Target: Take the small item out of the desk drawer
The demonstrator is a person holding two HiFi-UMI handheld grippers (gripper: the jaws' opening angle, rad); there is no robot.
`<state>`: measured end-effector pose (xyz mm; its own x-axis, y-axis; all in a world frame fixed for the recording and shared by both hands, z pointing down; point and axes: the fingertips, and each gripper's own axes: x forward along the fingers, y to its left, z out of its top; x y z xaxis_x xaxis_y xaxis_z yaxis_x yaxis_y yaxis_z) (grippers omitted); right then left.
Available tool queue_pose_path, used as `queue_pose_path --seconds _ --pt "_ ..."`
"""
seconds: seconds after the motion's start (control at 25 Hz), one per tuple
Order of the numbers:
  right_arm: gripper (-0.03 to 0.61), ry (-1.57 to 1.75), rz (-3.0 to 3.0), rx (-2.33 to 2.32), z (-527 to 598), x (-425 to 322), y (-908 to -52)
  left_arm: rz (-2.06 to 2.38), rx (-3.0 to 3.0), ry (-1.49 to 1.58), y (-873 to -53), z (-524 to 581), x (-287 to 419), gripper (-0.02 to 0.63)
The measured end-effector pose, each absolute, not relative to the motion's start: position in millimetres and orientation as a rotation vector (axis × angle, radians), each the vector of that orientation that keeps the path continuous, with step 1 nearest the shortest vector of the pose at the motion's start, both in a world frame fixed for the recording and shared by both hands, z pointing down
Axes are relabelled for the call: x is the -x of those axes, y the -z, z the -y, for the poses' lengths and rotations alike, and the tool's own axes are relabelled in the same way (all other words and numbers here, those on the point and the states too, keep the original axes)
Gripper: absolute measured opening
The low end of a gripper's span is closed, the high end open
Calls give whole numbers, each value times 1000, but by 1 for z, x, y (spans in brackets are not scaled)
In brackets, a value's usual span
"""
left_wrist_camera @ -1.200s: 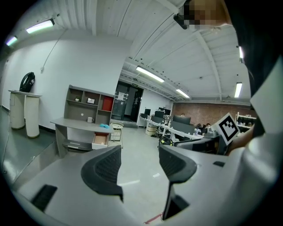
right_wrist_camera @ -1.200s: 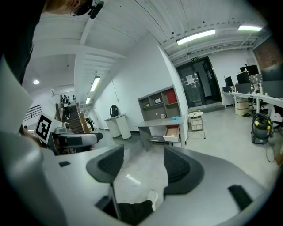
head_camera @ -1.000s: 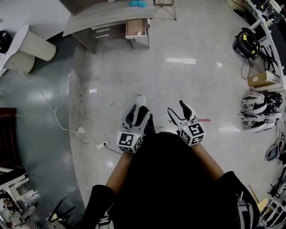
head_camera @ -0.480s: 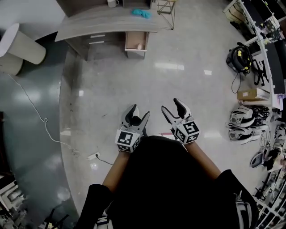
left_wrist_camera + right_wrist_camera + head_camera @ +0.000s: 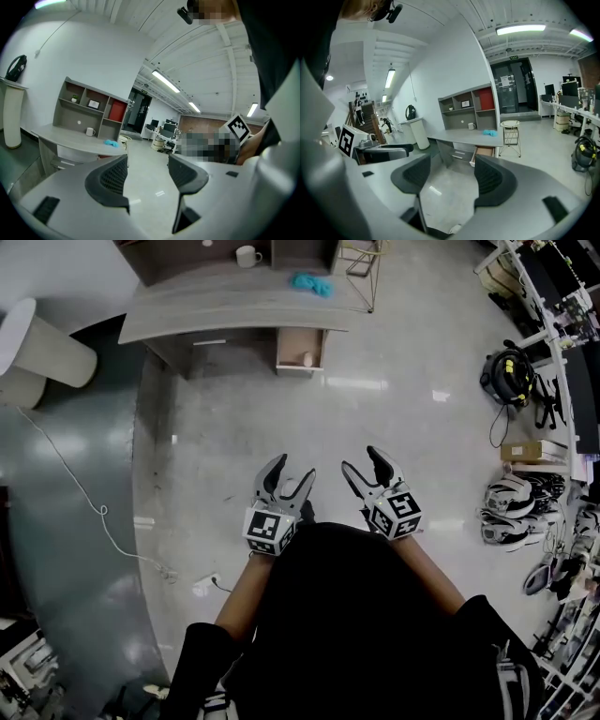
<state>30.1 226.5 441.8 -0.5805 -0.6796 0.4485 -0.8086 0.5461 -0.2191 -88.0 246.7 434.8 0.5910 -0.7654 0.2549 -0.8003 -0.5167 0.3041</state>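
A grey desk stands far ahead across the floor. Its top drawer is pulled open, with a small pale item inside. The drawer also shows in the right gripper view. My left gripper and right gripper are held side by side near my body, well short of the desk. Both are open with nothing between the fingers. In the left gripper view the desk top lies beyond the open left gripper.
On the desk lie a white mug and a teal cloth. A wire stool stands right of the desk. A round white bin and a floor cable lie left. Bags and boxes line the right side.
The desk and open drawer have slid lower and nearer in the head view as I walk toward them. Both grippers stay open, held in front of me.
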Motion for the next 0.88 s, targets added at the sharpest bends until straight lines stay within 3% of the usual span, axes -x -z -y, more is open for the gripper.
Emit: queue_pose_path --seconds 0.88 --pt "281 -652 2445 -1175 -148 22 -453 1325 -2431 -38 -431 -166 143 253"
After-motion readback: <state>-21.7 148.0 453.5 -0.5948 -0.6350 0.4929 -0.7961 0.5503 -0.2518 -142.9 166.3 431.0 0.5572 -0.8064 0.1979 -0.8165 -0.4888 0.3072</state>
